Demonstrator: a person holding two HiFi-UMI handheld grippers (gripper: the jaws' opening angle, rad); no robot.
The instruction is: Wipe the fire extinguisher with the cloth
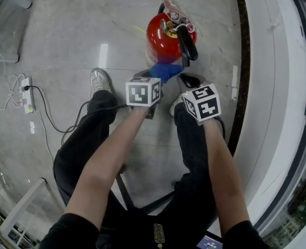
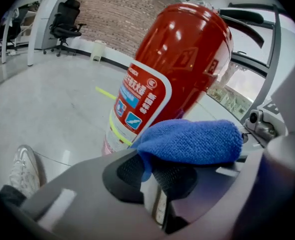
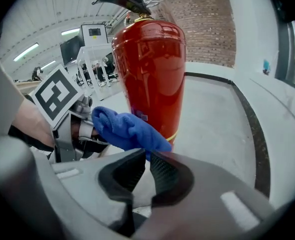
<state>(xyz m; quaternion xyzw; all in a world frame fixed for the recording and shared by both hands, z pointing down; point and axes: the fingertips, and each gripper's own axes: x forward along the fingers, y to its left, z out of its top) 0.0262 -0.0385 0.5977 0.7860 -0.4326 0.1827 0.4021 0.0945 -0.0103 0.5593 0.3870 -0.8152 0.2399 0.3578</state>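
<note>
At twelve o'clock from the person's feet, on the grey floor (image 1: pixel 65 35), stands the red fire extinguisher (image 1: pixel 163 40), upright, with its black lever (image 1: pixel 187 41) lying over the three o'clock side of its top. Its steel body looks heavy, rigid and glossy, so a wipe should slide easily. Hard sideways pushes could rock it, and steadying is best done at the lever or neck. The left gripper (image 2: pixel 148 166) has its jaws clenched on the blue cloth (image 2: pixel 192 140), which bunches above them just short of the cylinder's six o'clock face, near the label (image 2: pixel 137 101). The right gripper (image 3: pixel 142 171) has its jaws nearly together, apparently pinching the cloth's other corner. The cloth is soft, light and floppy. It is best held by a thick fold, with a broad pad pressed flat against the paint.
</note>
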